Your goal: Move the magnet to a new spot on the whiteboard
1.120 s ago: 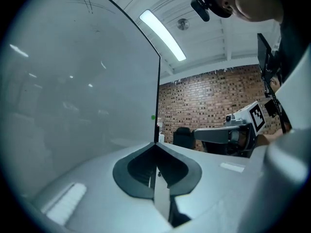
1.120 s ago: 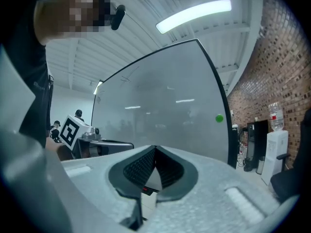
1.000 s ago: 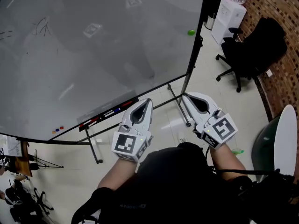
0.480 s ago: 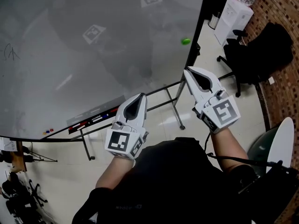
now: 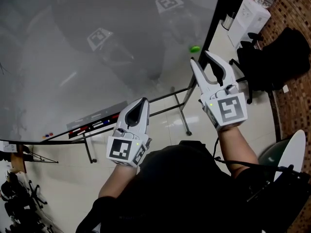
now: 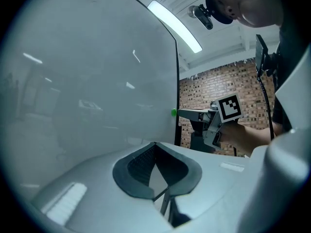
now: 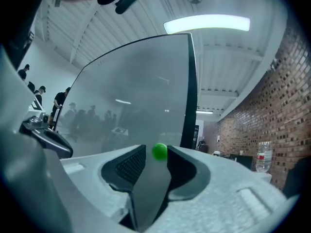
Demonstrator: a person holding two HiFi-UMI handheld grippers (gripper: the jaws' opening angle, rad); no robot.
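The right hand-held gripper [image 5: 200, 57] points level at the whiteboard [image 5: 97, 57], close to its right edge. Its jaws stand wide apart and have just been opening. Nothing is between them yet. The magnet [image 5: 195, 48] is small, green and round. It sits on the board just past the tips. In the right gripper view it shows right in the gap, in line with the jaws. I think it is a little farther off and not touched.

The step now looks like the reach for the magnet. To do it well, the gripper should go straight on, level, until the magnet sits between the two pads, not at the very tips. The magnet is small and round, so a grip on its edge could let it pop out. The jaws should close on its middle, one pad on each side. The tips should not bump the board hard, since the board stands on thin legs and could shake. Once the grip is firm, a pull straight off the board should free the magnet. A slide may work too, but it could twist the magnet loose.

The left hand-held gripper [image 5: 140, 103] is lower and nearer, well apart from the magnet. Its jaws are together and it holds nothing. It points at the board too.
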